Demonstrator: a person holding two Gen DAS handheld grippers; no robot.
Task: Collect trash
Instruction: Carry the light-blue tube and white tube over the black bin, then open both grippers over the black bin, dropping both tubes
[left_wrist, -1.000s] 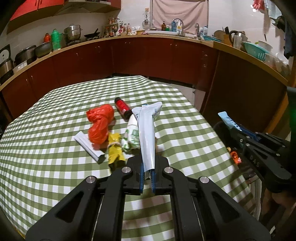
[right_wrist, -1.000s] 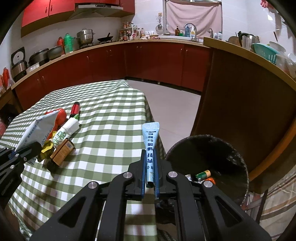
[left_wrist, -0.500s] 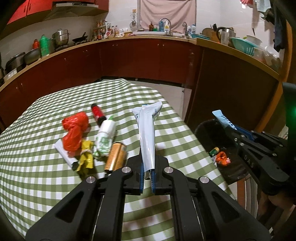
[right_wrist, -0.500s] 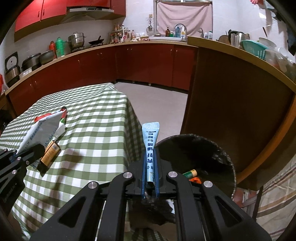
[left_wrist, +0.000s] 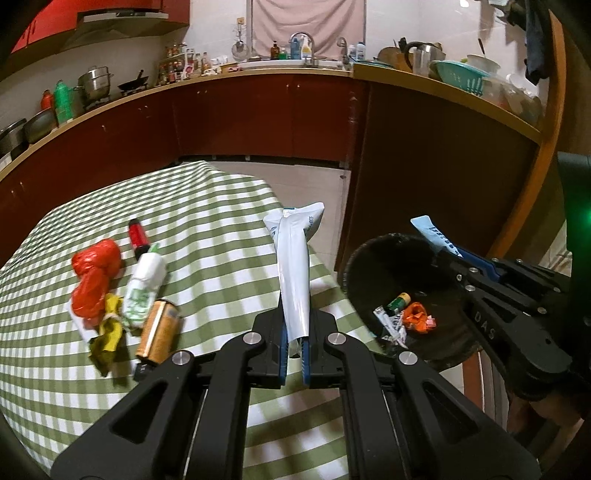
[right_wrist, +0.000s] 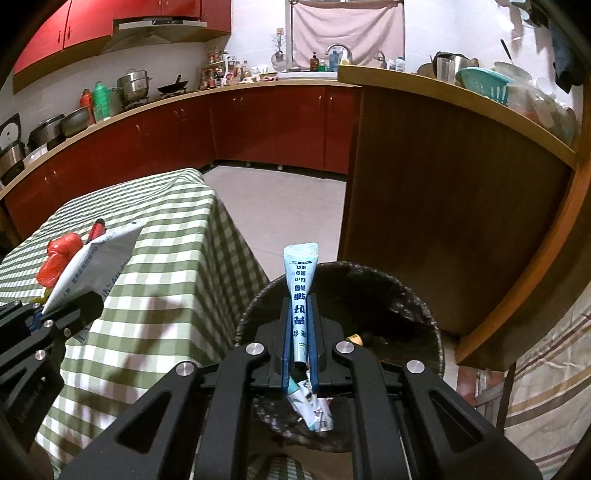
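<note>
Jaws of the right gripper (right_wrist: 300, 339) are clamped on a light-blue squeezed tube with dark printed characters (right_wrist: 300, 284); jaws of the left gripper (left_wrist: 294, 354) are clamped on a long pale grey-white plastic pouch (left_wrist: 293, 273).

Landmark: the round black-lined waste bin (right_wrist: 424, 306), standing on the floor just beside the edge of the green-and-white checked worktop (left_wrist: 221, 229).

Position of held items:
- The light-blue tube hangs directly above the bin opening, its crumpled lower end pointing down into the bin.
- The pale pouch sits over the worktop edge nearest the bin, not yet above the opening.

The bin already contains a small green-and-yellow cylinder (left_wrist: 398, 301), an orange crumpled scrap (left_wrist: 416, 316) and a white printed wrapper (left_wrist: 391, 325).

Remaining on the worktop, well away from the bin: a red crumpled plastic bag (left_wrist: 92, 280), a red-and-black small bottle (left_wrist: 138, 236), a white-and-green soft pack (left_wrist: 144, 288), a yellow crumpled wrapper (left_wrist: 107, 332) and a brown cylindrical can lying on its side (left_wrist: 159, 328).

Step in hand, as judged: deposit of two items, right first.

Next move calls for:
1. Part the right jaws so that the tube drops inside the rim.
2. Carry the left gripper sideways until the pouch is over the opening, then release.
</note>
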